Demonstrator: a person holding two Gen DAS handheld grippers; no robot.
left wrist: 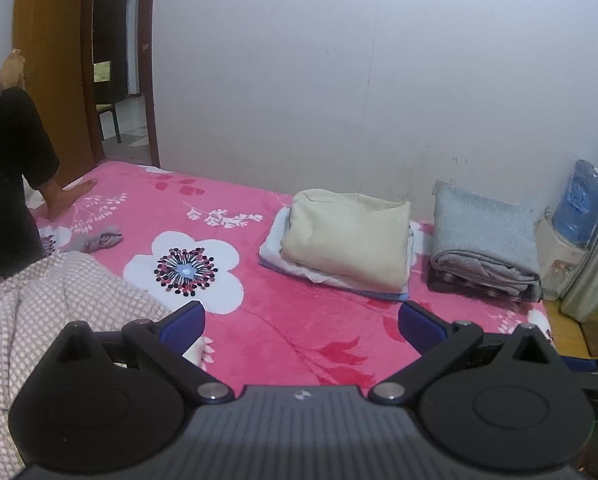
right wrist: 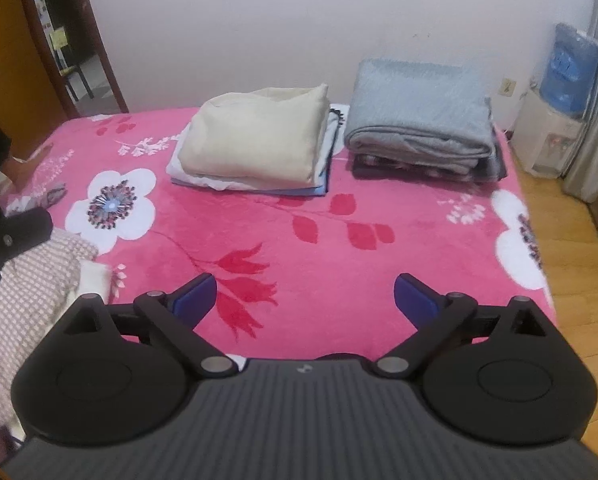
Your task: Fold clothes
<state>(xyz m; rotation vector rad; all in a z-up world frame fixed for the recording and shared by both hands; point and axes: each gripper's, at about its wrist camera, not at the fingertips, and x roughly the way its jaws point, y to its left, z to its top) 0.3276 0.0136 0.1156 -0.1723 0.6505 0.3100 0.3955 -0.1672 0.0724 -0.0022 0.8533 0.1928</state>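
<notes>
Left wrist view: checked pink garment (left wrist: 39, 320) heaped near left on the bed (left wrist: 299, 340), left gripper (left wrist: 301, 322) spread wide, empty; folded cream stack (left wrist: 345, 240) and grey stack (left wrist: 485, 240) far right. Right gripper (right wrist: 305, 298) also spread, empty. Next: both reach left, pinch the garment's corners, spread it flat before folding.

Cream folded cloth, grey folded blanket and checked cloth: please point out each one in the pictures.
Cream folded cloth (right wrist: 255, 136), right wrist view, middle of top face.
Grey folded blanket (right wrist: 419, 108), right wrist view, top face.
Checked cloth (left wrist: 59, 312), left wrist view, crumpled middle.
</notes>
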